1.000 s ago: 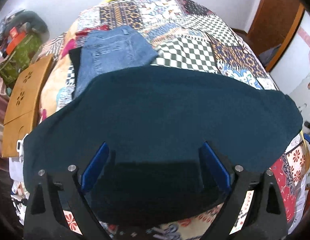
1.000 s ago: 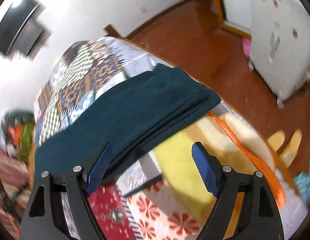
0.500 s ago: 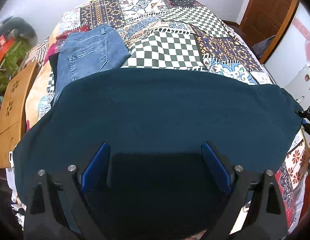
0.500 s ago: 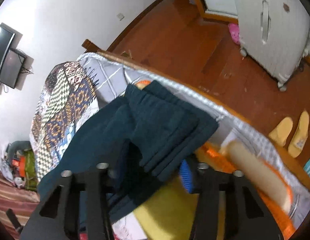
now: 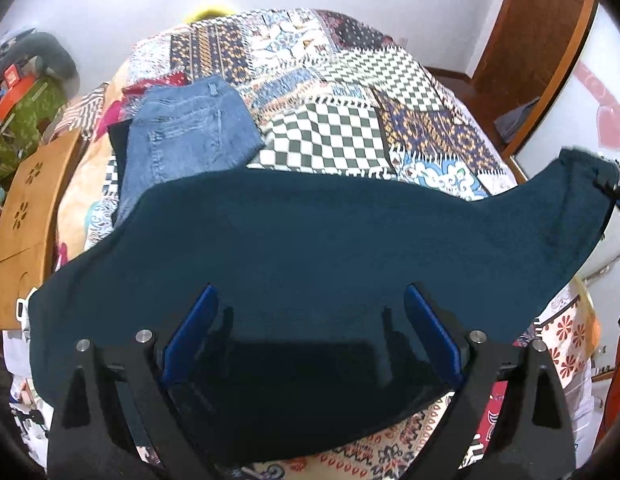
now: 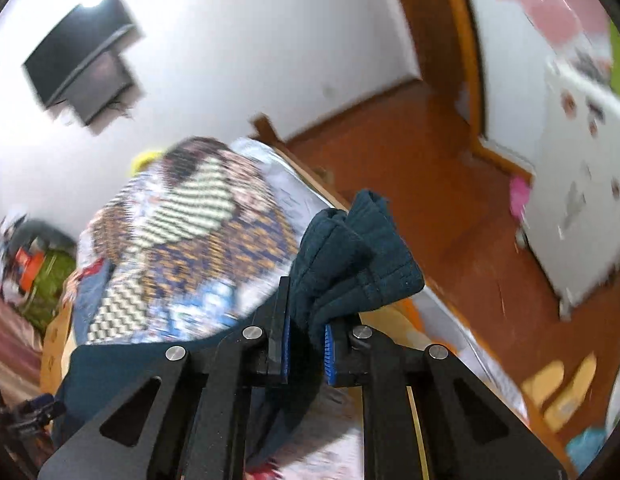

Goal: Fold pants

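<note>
Dark teal pants (image 5: pixel 310 240) lie folded lengthwise across the near part of a patchwork bed. My left gripper (image 5: pixel 310 308) is open, its blue pads above the cloth near the front edge, holding nothing. My right gripper (image 6: pixel 305 340) is shut on the bunched waistband end of the teal pants (image 6: pixel 350 264) and holds it lifted off the bed. In the left wrist view that end (image 5: pixel 582 184) rises at the far right.
Folded blue jeans (image 5: pixel 185 140) lie on the patchwork bedspread (image 5: pixel 334 132) behind the teal pants. A brown wooden board (image 5: pixel 25 200) stands at the bed's left. To the right are a wooden floor (image 6: pixel 430 168), a white cabinet (image 6: pixel 582 200) and slippers (image 6: pixel 558 392).
My right gripper closed on the pants' right end and lifted it off the bed. The left gripper stayed open over the cloth and hardly moved.
</note>
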